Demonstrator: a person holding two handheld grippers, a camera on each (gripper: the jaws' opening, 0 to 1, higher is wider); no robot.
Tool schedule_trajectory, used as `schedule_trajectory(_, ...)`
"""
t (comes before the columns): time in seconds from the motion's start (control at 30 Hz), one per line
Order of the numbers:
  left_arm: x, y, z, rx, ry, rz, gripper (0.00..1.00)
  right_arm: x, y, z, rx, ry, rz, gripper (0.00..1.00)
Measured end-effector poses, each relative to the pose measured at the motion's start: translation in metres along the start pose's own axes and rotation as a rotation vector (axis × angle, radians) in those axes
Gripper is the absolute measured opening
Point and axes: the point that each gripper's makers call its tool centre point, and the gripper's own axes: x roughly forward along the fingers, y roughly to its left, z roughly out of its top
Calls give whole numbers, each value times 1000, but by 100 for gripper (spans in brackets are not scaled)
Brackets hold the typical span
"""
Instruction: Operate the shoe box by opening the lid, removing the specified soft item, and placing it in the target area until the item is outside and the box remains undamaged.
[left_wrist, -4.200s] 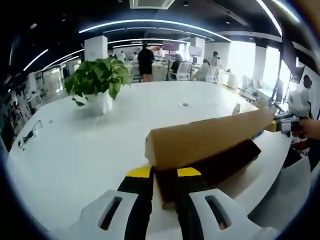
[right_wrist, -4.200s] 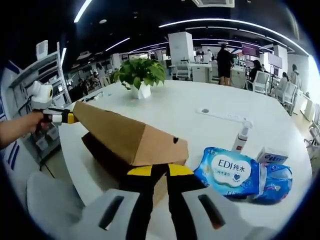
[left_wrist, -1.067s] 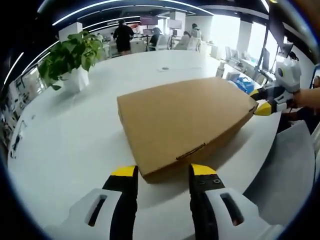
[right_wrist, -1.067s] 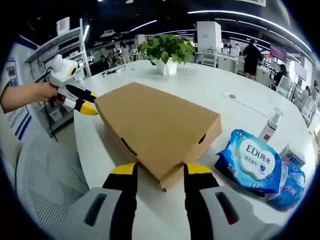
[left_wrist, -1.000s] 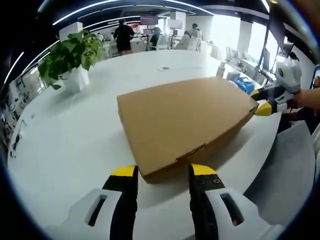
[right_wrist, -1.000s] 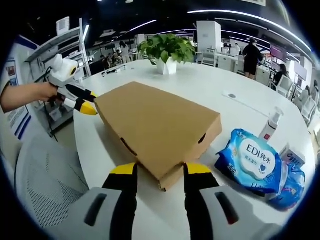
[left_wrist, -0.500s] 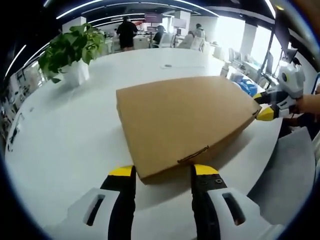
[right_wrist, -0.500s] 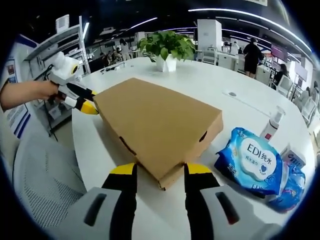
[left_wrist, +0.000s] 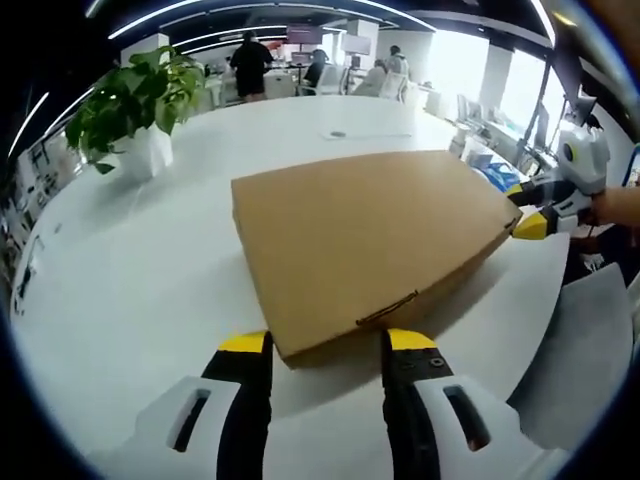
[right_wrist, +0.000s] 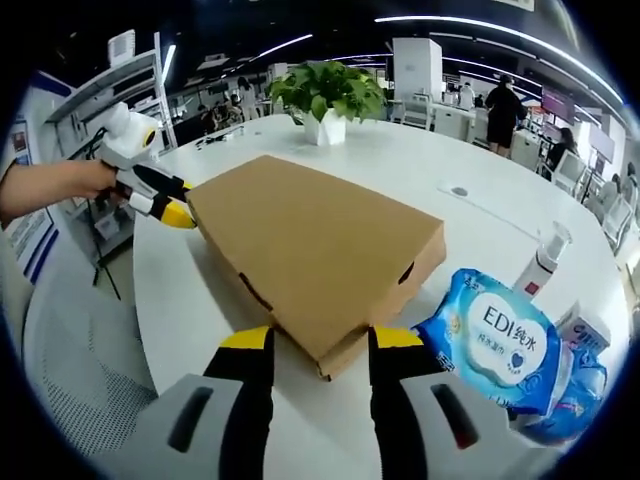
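Lid down on the shoe box (left_wrist: 365, 240); left gripper (left_wrist: 320, 345) and right gripper (right_wrist: 312, 343), fingers wide, flank opposite ends, likely to lift it.

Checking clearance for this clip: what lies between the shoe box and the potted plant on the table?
In the left gripper view, only bare white table lies between the shoe box and the potted plant. The right gripper view shows the same stretch bare.
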Motion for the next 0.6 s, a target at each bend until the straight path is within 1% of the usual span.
schedule_trajectory(0.6,26,11,30,-10,-7,-1,42,20,-39,20,-9,8,-12,35)
